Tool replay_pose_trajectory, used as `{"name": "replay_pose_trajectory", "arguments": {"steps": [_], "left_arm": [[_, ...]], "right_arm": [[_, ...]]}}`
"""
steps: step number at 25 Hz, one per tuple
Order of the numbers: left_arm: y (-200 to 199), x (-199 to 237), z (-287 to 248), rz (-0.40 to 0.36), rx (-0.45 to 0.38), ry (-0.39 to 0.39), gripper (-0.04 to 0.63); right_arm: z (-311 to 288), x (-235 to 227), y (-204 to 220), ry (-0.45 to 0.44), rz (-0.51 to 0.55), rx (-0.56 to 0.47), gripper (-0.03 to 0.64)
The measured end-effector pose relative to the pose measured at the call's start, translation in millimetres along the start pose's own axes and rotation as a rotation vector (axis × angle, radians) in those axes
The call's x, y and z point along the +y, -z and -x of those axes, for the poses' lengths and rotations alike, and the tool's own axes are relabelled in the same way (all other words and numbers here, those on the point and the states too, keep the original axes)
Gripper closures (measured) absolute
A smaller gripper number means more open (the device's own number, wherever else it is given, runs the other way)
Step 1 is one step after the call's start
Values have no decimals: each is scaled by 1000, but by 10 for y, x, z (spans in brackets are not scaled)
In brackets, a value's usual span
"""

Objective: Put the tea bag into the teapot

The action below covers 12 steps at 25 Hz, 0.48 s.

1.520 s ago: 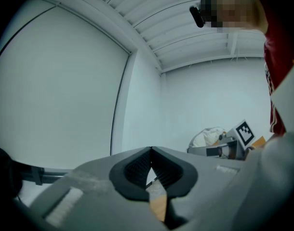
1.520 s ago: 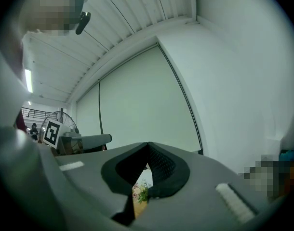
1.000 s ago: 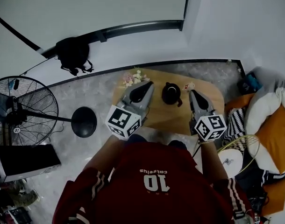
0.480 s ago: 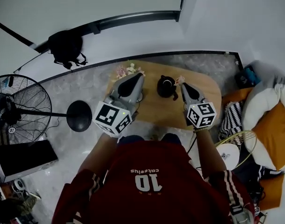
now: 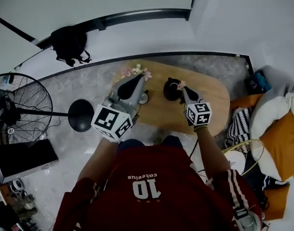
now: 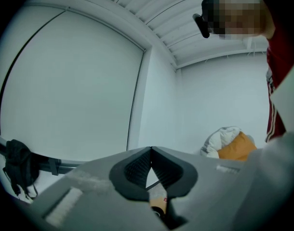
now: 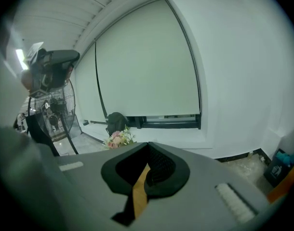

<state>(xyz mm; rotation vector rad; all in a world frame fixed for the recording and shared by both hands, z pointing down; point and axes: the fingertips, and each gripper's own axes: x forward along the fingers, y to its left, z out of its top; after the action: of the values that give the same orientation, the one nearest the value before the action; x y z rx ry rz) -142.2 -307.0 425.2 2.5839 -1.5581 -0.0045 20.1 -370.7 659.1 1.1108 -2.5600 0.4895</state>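
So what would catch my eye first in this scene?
The left gripper and right gripper, each bearing a black-and-white marker cube, reach over an oval wooden table. The right one pinches a tea bag over a black teapot. A big floor fan stands at the left.

Tea bag in right gripper barely vis, teapot partly hidden

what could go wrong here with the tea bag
1. The right gripper holds the tea bag near the teapot's edge. It is not clearly over the opening, so if released now it might land on the table.
2. The right gripper's tip is very close to the teapot and could nudge or tip it.
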Motion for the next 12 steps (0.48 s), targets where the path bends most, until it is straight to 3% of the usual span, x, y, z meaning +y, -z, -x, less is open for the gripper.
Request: {"name": "replay_pose_trajectory", "arguments": {"steps": [12], "left_arm": [[38, 189, -77, 2, 31, -38, 595]], "right_arm": [[-654, -147, 666, -6, -1, 139, 618]]}}
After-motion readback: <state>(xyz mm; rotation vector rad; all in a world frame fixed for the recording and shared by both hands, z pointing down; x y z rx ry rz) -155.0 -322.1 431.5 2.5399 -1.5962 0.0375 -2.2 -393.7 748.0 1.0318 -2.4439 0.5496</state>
